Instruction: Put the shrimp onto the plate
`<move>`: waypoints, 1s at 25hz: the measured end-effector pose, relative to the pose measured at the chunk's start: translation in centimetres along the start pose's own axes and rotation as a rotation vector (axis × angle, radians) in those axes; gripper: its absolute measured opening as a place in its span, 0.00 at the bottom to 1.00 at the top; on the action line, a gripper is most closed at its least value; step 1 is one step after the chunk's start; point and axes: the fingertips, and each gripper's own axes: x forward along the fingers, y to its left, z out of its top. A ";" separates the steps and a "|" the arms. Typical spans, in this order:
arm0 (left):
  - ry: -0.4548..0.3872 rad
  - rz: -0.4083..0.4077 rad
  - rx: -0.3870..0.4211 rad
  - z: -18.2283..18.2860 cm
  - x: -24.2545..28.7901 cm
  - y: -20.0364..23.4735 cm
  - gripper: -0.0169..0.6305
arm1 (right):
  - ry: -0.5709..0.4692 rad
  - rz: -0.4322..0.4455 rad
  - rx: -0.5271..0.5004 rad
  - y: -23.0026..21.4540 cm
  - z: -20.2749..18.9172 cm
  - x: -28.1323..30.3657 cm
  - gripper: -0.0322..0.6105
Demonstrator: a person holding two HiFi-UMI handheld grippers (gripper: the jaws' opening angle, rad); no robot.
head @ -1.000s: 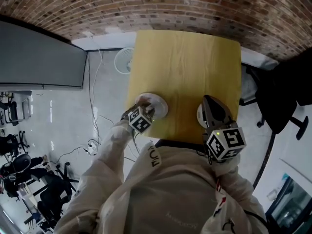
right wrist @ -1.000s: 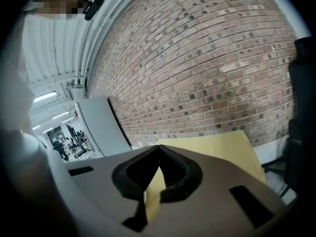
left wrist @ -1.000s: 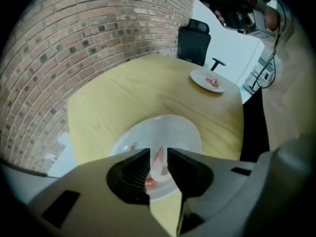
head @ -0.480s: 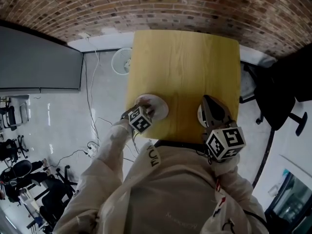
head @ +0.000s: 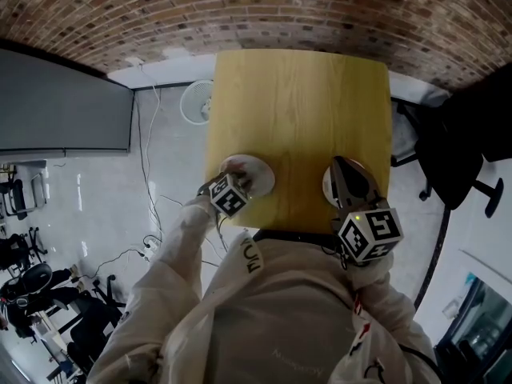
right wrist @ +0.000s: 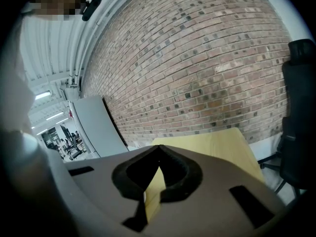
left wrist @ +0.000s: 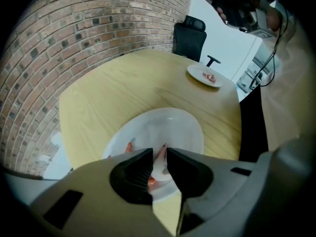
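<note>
while the person (head: 280, 310) in a white suit leans over it, the brick wall (head: 240, 14) fills the far side of the head view, with a grey panel (head: 56, 102) at its left and a black office chair (head: 456, 158) at its right. the yellow wooden table (head: 304, 110) stands against that wall.

2 white plates sit near the table's near edge, well apart from each other. the left plate (left wrist: 173, 127) lies close to the left corner, directly under the left gripper (left wrist: 158, 157). the right plate (left wrist: 197, 73) lies close to the right corner and carries a few small pink pieces (left wrist: 210, 77), too small to tell apart. in the head view the right gripper (right wrist: 158, 152) covers part of that plate.

the left gripper points steeply down at its plate. its jaws stand a narrow gap apart and are clenched on a shrimp (left wrist: 161, 151), whose pale pink body runs up between the pads and whose dark-tipped end pokes out past them over the white of the plate. whether the shrimp's end touches the plate i cannot tell. a 2nd shrimp (left wrist: 129, 146) lies on the same plate just to the left of the jaws, half hidden by the left jaw.

the right gripper points across the table towards the wall, only slightly down. its jaw tips meet, and nothing is held between them; only the table shows through the opening lower down.
</note>
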 end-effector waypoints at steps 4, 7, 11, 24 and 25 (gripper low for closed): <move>-0.018 0.034 -0.035 0.2 -0.1 0.3 0.13 | -0.003 -0.006 0.005 -0.2 -0.2 -0.5 0.09; -0.024 0.055 -0.049 0.2 0.2 0.6 0.13 | -0.003 -0.007 0.011 -0.4 -0.4 -0.8 0.09; -0.035 0.063 -0.055 0.5 -0.1 0.7 0.12 | -0.005 -0.008 0.018 -0.5 -0.5 -1.0 0.09; -0.052 0.072 -0.027 2.8 -0.8 -0.4 0.12 | -0.027 -0.027 0.031 -2.2 -0.4 -3.1 0.09; -0.054 0.071 -0.021 3.3 -0.8 -0.6 0.12 | -0.031 -0.033 0.034 -2.5 -0.3 -3.4 0.09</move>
